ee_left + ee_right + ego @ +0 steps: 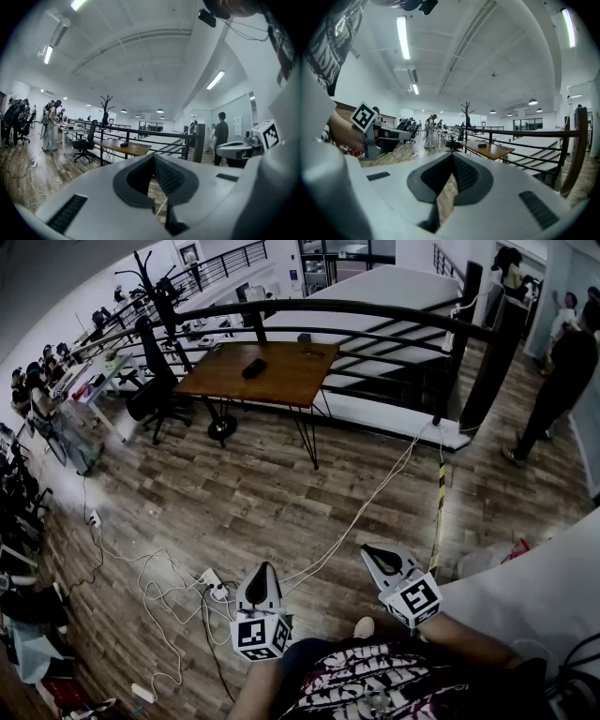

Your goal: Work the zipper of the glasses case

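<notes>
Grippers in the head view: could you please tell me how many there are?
2. The left gripper is bottom centre, the right gripper just right of it, both above the floor; none seems hidden.

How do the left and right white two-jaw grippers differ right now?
In the head view, the left gripper points straight up the picture; the right gripper slants toward the upper left. The left gripper sits lower in the picture, the right gripper higher. Both are shut, empty, above the wooden floor.

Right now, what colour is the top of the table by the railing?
The table top is warm brown wood, clearest in the head view.
</notes>
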{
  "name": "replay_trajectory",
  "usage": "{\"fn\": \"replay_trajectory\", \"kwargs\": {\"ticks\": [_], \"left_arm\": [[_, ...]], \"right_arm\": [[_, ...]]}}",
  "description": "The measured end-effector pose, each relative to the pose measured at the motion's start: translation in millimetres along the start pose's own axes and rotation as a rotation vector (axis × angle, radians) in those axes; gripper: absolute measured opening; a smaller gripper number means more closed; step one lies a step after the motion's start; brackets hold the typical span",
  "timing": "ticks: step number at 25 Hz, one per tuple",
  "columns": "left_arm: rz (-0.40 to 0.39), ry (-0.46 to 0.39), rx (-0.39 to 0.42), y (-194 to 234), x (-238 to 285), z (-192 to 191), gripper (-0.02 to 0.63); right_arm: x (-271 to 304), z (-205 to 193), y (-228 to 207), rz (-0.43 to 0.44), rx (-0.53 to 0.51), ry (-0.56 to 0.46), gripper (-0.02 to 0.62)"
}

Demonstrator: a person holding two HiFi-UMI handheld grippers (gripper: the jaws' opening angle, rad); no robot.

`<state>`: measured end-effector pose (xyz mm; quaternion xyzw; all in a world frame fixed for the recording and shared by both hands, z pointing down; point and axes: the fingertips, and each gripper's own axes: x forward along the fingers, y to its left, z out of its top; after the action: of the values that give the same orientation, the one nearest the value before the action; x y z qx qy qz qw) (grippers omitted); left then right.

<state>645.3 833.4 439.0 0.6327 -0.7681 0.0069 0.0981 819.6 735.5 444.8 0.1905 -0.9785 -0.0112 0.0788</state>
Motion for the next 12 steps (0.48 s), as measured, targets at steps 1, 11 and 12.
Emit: {"fn": "replay_trajectory", "kwargs": {"ticks": [1, 11, 12], "left_arm": [[-0.001, 0.004, 0.003, -3.1, 0.6, -0.8, 0.005], [0.034, 0.041, 0.041, -1.7, 2.2, -8.3, 0.005], [0.045, 0.046, 0.038, 3.1, 4.1, -11.7, 0.005]], "right_arm": [[-0.8, -0.4, -1.8, 0.002, 0.003, 0.001, -0.002], [9.6, -12.7, -13.0, 0.041, 0.097, -0.010, -0.002], [13.7, -16.5, -12.6, 0.046, 0.102, -0.003, -0.002]]}}
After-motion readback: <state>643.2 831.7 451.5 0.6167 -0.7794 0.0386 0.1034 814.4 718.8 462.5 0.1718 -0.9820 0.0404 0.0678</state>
